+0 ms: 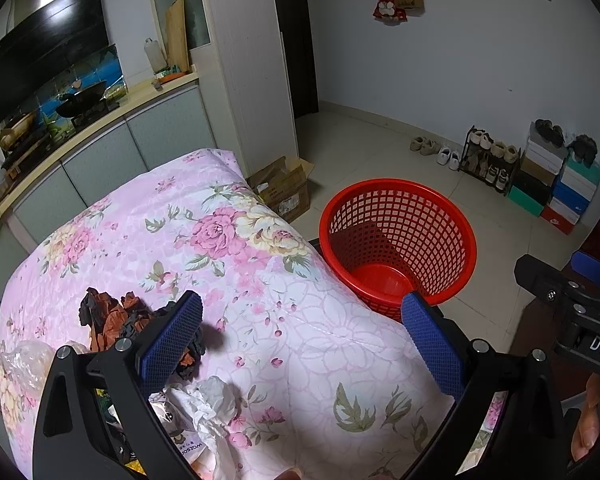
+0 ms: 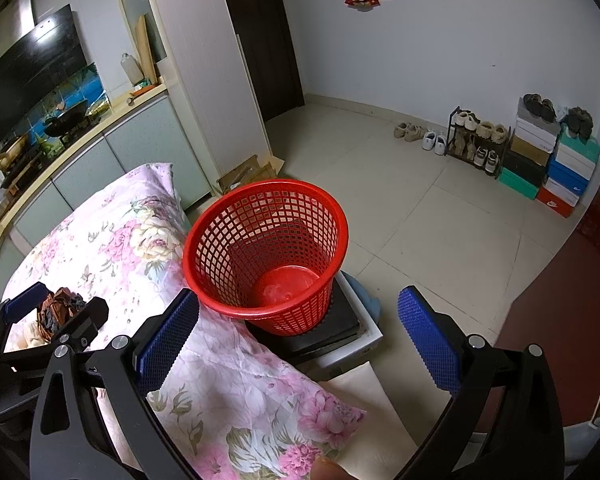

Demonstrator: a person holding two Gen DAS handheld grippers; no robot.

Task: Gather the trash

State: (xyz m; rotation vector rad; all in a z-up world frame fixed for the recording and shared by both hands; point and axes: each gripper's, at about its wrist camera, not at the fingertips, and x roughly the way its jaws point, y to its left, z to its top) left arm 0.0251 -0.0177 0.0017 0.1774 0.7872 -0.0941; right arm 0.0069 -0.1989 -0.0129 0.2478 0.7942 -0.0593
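The red basket [image 2: 266, 256] stands empty: through the mesh only its bare bottom shows, so nothing has gone in yet and the job looks barely begun. It sits on a dark, flat block just off the end of the desk [image 1: 308, 344], which is draped in a pink flowered cloth.

All the trash lies at the near left of that cloth. There is a crumpled orange-and-black wrapper [image 1: 112, 316], a wad of white paper [image 1: 208, 404] closer in, and a clear plastic piece [image 1: 20, 360] at the far left edge. More scraps seem to lie under the gripper frame, but they are too hidden to name.

The left gripper [image 1: 300, 340] hangs over the cloth with its blue pads wide apart and nothing between them; its left pad is just above the wrapper. From the right wrist view the wrapper appears between that gripper's pads, though I cannot say whether they touch it.

The right gripper [image 2: 300, 338] is likewise spread wide and empty, held over the desk's end, facing the basket.

By my reckoning every piece remains to be lifted and carried over to the basket, and the wrapper looks like the first to go.
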